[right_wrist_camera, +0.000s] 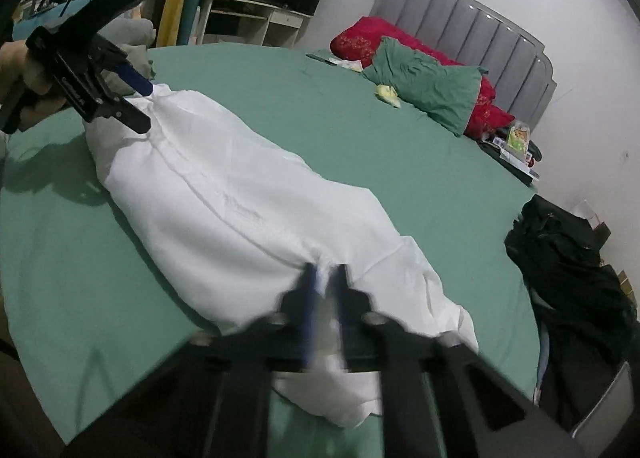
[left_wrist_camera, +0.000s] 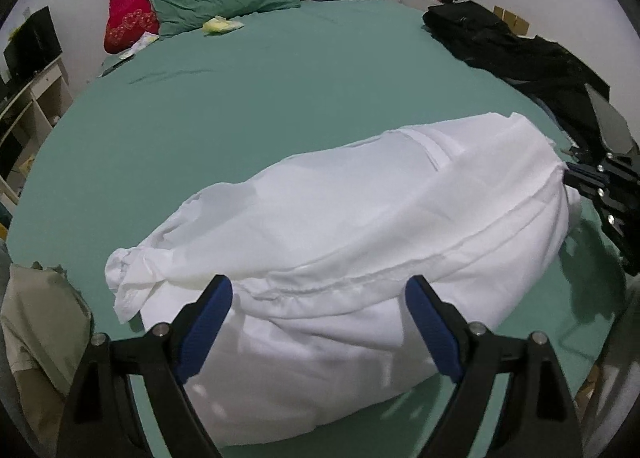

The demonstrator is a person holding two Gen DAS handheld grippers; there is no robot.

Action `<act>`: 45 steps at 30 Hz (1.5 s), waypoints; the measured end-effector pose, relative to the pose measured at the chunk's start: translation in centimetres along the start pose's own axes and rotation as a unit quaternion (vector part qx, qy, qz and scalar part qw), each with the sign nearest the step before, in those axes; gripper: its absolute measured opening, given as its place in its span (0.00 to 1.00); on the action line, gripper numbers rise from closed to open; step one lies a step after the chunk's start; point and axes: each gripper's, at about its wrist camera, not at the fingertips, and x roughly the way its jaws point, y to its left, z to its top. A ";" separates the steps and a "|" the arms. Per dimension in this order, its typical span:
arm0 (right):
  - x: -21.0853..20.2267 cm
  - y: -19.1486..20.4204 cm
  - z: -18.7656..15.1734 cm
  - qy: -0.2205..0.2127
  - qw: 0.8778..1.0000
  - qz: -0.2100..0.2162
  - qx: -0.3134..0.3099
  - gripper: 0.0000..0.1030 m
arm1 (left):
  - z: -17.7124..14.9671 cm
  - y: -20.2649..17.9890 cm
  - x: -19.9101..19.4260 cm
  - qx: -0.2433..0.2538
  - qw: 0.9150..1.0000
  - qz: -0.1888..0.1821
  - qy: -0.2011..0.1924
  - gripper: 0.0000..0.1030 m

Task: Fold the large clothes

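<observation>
White garment [left_wrist_camera: 320, 226]: left hand-held gripper [left_wrist_camera: 318, 332] spread; right wrist view alone shows right hand-held gripper [right_wrist_camera: 325, 286] pinching it.

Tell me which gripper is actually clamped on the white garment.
The right gripper: its jaws are pinched on the white garment. The left gripper is spread wide open.

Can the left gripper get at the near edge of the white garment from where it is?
Probably yes. The left gripper is open, its fingers on either side of the white garment on the bed, with nothing between them and the cloth.
</observation>
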 end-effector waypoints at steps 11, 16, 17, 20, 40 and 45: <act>3.4 -8.0 7.5 -0.049 0.986 0.065 0.147 0.01 | 3.0 2.8 0.3 -0.018 1.000 -0.020 -0.014 0.13; 10.3 -11.2 8.8 0.011 0.976 0.052 0.209 0.01 | 6.9 6.8 2.0 -0.076 0.997 0.026 -0.017 0.44; 11.4 -11.7 8.4 0.023 0.974 0.035 0.221 0.02 | 7.3 7.3 1.9 -0.077 0.996 0.041 -0.025 0.61; 13.1 -13.0 6.6 0.039 0.965 -0.003 0.261 0.29 | 7.8 9.1 1.8 -0.095 0.993 0.072 -0.022 0.62; 7.0 -8.0 -1.5 0.043 0.960 0.041 0.275 0.77 | 3.4 16.9 5.3 -0.218 0.944 0.243 0.052 0.69; 4.9 -10.3 -2.9 0.030 0.942 -0.030 0.332 0.77 | 2.9 14.8 0.1 -0.231 0.951 0.205 -0.012 0.81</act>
